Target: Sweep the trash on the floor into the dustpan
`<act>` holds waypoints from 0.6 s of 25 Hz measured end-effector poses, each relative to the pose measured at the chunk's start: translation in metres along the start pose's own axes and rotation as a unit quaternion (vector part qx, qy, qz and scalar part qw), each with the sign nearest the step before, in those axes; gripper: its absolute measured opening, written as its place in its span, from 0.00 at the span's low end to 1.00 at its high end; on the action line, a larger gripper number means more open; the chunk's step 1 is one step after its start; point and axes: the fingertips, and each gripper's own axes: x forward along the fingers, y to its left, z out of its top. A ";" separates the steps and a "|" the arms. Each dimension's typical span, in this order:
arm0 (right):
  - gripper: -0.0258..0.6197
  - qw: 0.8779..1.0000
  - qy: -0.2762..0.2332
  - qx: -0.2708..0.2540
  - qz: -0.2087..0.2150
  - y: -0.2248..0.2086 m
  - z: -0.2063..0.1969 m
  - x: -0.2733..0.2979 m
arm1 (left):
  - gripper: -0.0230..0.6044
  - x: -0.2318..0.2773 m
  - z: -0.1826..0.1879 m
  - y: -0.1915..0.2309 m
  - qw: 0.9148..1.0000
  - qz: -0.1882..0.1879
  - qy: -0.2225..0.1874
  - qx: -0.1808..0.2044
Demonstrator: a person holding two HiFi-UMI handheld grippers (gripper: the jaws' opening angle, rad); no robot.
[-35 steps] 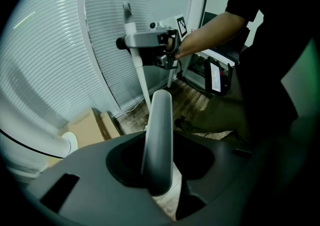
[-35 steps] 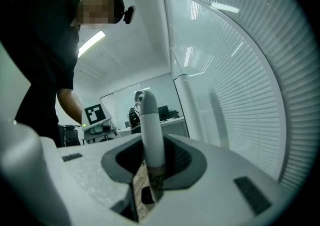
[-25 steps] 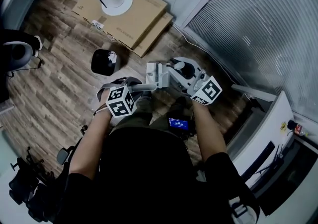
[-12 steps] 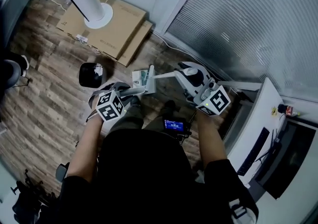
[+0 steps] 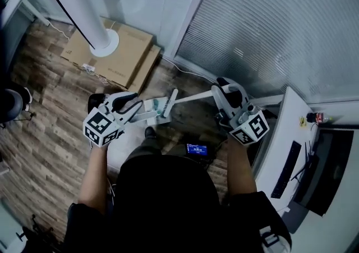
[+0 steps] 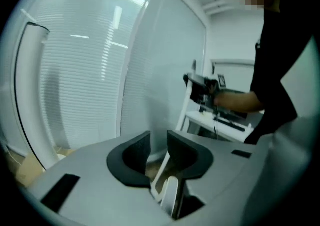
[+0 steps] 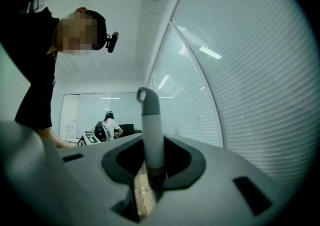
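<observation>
Head view — we look steeply down from above the person (image 5: 168, 201), who faces the slatted blinds (image 5: 280, 27). In the left gripper view we sit low, looking nearly level at the blinds from near by. In the right gripper view we tilt up alongside the blinds, a long handle (image 7: 151, 130) close before the lens. All three views share the blinds.

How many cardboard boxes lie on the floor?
2: the upper box under the white stand's base; the lower box sticks out beneath it, rightward. More may be hidden.
</observation>
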 end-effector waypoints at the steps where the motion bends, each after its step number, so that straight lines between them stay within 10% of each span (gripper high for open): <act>1: 0.18 1.000 -0.001 -0.002 -0.007 -0.001 0.006 -0.007 | 0.19 -0.004 0.019 0.001 0.999 0.008 -0.046 -0.017; 5: 0.18 1.000 -0.013 0.000 -0.012 0.001 0.030 -0.032 | 0.10 -0.031 0.082 0.009 0.979 0.062 -0.188 -0.050; 15: 0.17 0.998 -0.018 -0.022 -0.061 0.007 0.050 -0.135 | 0.03 -0.072 0.124 -0.055 0.935 0.186 -0.302 -0.014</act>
